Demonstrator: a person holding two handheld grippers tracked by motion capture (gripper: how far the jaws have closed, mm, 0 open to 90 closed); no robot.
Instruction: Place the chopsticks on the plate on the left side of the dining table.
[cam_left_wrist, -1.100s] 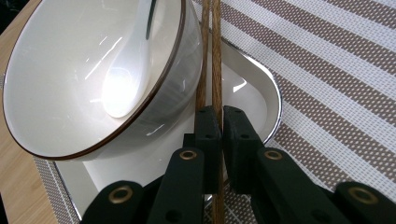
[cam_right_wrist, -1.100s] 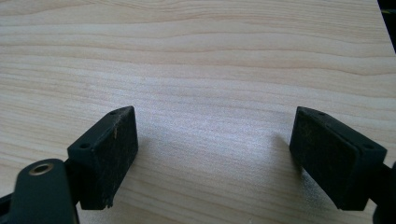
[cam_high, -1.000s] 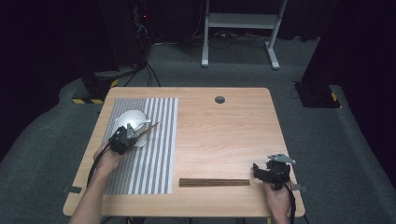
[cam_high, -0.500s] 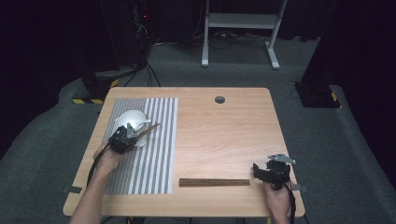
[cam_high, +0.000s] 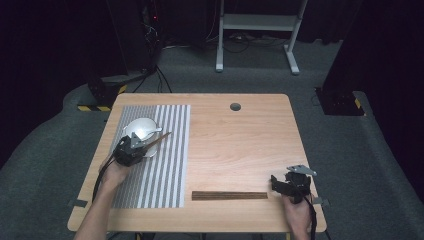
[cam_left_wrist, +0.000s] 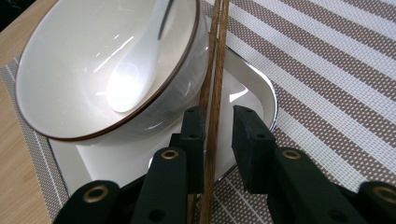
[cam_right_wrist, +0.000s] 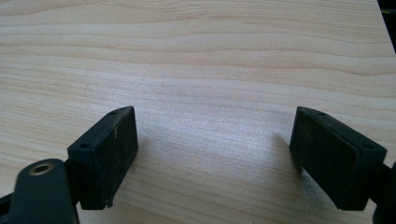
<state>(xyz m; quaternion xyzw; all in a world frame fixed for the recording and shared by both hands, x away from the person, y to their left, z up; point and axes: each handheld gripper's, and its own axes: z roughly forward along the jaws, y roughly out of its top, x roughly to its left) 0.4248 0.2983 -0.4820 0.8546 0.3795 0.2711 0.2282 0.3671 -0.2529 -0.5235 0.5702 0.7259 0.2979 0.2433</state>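
Dark carpet surrounded the wooden surface (cam_high: 240, 150). On the striped mat (cam_high: 165, 170), the left gripper (cam_left_wrist: 215, 123) had its fingers spread loosely around the chopsticks (cam_left_wrist: 212, 93) leaning beside the bowl (cam_left_wrist: 84, 60); clamping squarely would help. The right gripper (cam_right_wrist: 212, 154) waited, released.

You're in some kind of lab or test studio: black curtains all round, grey carpet (cam_high: 350, 165), cables (cam_high: 160, 75) by dark gear at 11 o'clock, a white metal stand (cam_high: 257, 22) at 12, one wooden table (cam_high: 240, 145).
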